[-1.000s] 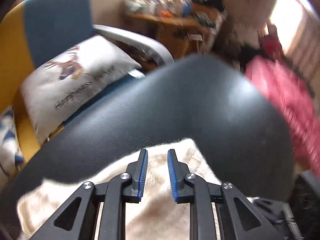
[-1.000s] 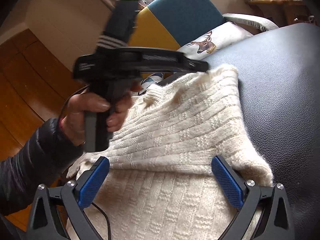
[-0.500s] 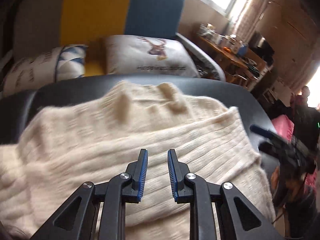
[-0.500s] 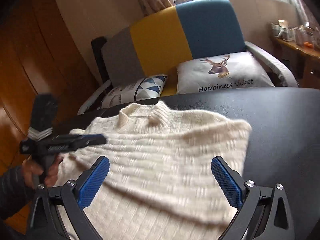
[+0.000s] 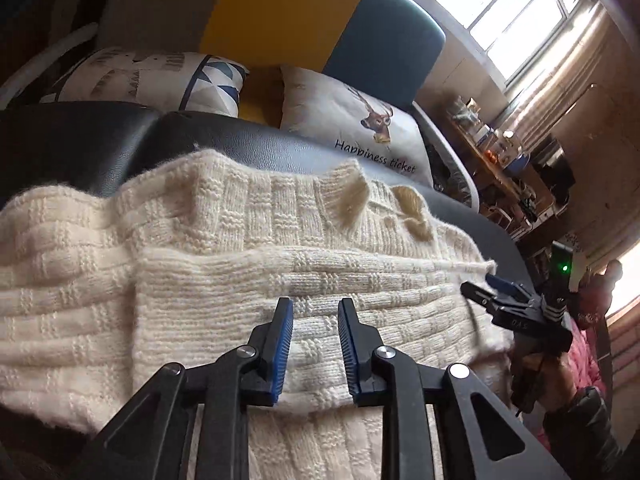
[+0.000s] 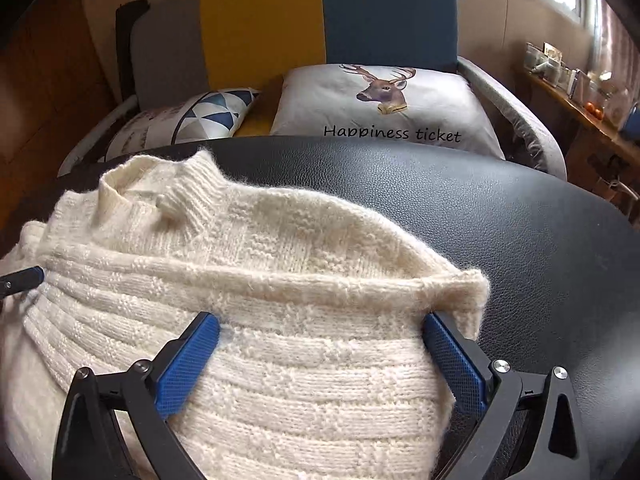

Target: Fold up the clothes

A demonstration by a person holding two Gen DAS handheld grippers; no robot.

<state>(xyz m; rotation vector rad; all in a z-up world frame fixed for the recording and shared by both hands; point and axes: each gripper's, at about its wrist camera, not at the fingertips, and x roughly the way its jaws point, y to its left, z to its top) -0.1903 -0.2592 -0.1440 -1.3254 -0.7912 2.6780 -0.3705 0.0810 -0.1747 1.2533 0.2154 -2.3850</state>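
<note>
Lying partly folded on the black table (image 6: 520, 248), the cream sweater (image 6: 280, 320) has one layer doubled over its middle, while the left tongs (image 5: 314, 344), nearly closed but grasping nothing, and the right tongs (image 6: 320, 364), spread wide, hover above the fold, apparently to flatten it.
</note>
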